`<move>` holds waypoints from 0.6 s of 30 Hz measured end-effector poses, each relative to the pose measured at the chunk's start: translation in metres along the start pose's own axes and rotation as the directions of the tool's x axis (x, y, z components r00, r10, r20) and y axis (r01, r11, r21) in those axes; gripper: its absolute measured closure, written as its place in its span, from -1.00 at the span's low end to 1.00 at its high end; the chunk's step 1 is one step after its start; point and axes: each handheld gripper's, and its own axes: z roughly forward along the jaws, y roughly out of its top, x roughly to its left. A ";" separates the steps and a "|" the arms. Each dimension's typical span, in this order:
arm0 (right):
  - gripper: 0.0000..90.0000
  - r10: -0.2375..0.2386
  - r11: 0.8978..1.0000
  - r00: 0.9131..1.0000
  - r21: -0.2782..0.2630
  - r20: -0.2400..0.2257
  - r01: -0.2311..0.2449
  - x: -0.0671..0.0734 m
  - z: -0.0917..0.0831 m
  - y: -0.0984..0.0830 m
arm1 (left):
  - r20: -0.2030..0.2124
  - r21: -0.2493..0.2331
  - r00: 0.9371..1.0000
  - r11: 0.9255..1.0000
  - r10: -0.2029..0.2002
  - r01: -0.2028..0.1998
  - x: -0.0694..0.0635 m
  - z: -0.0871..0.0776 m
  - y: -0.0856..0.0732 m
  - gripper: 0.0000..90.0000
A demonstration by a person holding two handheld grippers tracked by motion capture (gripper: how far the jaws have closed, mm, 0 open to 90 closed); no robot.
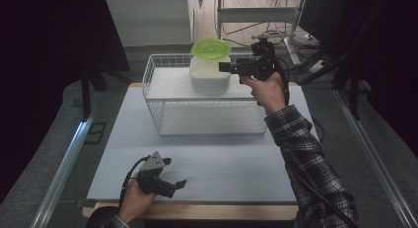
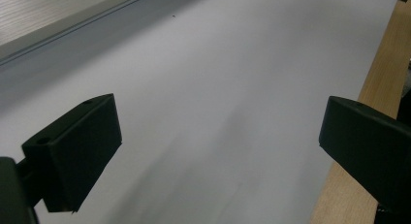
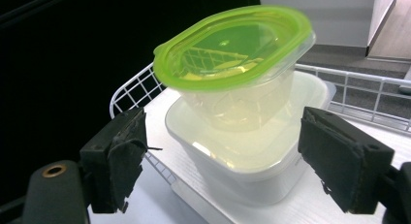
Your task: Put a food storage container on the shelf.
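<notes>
A clear tub with a green lid (image 1: 211,49) (image 3: 232,44) sits tilted inside a larger white tub (image 1: 209,78) (image 3: 252,166). Both stand on the white top board of a wire rack (image 1: 162,114) (image 3: 131,90) at the back of the table. My right gripper (image 1: 223,66) (image 3: 223,136) is held level just right of the tubs, open, with its pads (image 3: 118,156) on either side of the white tub and apart from it. My left gripper (image 1: 176,172) (image 2: 218,132) rests low near the table's front left, open, with nothing between its jaws.
A white sheet (image 1: 207,159) (image 2: 218,64) covers the table, with a wooden edge (image 1: 197,211) (image 2: 378,64) along the front. Metal rails (image 1: 64,164) run down both sides. A metal shelf frame with cables (image 1: 276,25) stands behind the rack.
</notes>
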 end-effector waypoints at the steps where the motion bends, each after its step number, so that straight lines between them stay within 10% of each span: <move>1: -0.61 -0.004 1.000 1.000 0.001 -0.001 0.004 0.001 0.000 -0.001 | 0.000 0.000 1.000 1.000 0.000 0.000 0.000 0.000 0.000 -0.97; 18: -0.72 -0.101 0.995 0.995 0.010 0.013 0.101 0.011 -0.006 -0.017 | -0.014 0.009 1.000 1.000 0.025 -0.025 -0.002 0.002 0.000 -0.97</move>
